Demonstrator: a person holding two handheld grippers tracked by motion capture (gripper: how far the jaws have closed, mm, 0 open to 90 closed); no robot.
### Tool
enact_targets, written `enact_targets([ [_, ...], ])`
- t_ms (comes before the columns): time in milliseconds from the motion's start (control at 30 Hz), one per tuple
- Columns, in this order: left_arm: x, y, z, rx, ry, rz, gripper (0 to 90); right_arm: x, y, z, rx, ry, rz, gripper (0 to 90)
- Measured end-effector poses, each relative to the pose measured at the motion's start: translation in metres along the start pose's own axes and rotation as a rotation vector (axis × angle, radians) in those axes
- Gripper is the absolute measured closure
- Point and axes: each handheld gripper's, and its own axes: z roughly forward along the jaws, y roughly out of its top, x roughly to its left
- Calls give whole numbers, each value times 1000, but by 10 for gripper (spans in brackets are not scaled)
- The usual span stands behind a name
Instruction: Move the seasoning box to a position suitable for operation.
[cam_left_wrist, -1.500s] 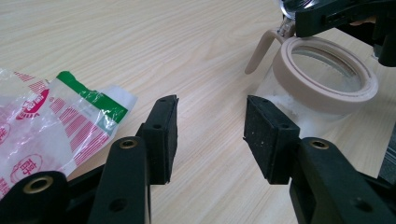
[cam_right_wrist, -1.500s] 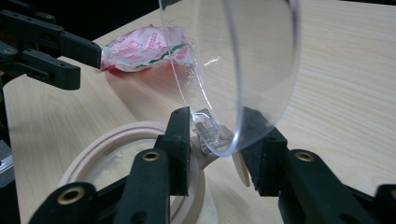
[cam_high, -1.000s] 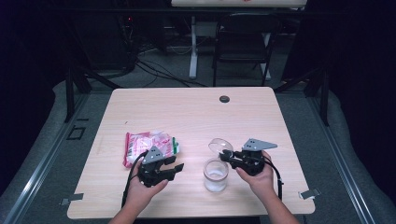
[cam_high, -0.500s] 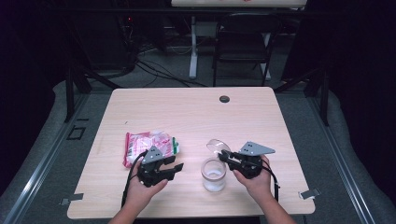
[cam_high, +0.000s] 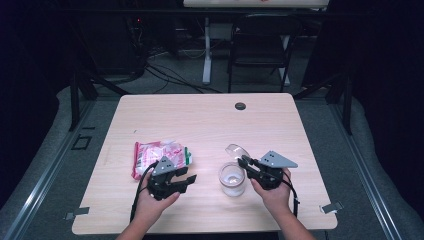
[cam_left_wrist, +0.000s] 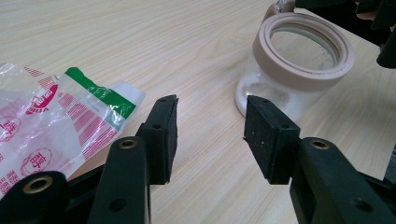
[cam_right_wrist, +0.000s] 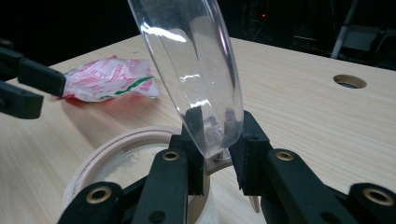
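A clear plastic lid (cam_right_wrist: 196, 74) is gripped at its lower edge by the right gripper (cam_right_wrist: 215, 140), whose jaws have just been closing on it. The lid is held tilted just above the jar (cam_high: 233, 179), at the side nearer the right hand. The left gripper (cam_left_wrist: 211, 133) is kept open and empty, with the jar ahead of it and the snack packet (cam_high: 159, 154) beside it.

Between the black right gripper's (cam_right_wrist: 218, 140) jaws was a clear, colourless lid (cam_right_wrist: 191, 70). Under them the jar (cam_right_wrist: 130, 163) had a beige rim and white powder inside. Beside the black left gripper's (cam_left_wrist: 210, 135) jaws lay a packet (cam_left_wrist: 60, 121), red-and-white printed with a green stripe.
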Motion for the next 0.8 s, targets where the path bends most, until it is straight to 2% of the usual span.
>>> enact_targets([
  [167,1,0,-1,0,2,6,549,-4,-3,-1,9,-13,-1,762],
  [367,1,1,-1,-7,0,3,549,-8,-7,-5,13,-20,31,760],
  [567,0,2,0,-6,-7,5,548,-12,-11,-7,27,-2,53,757],
  [700,0,2,2,-5,-11,8,547,-12,-11,-8,32,-6,37,753],
  [800,0,3,3,-3,-16,11,546,-12,-12,-10,43,-12,23,711],
])
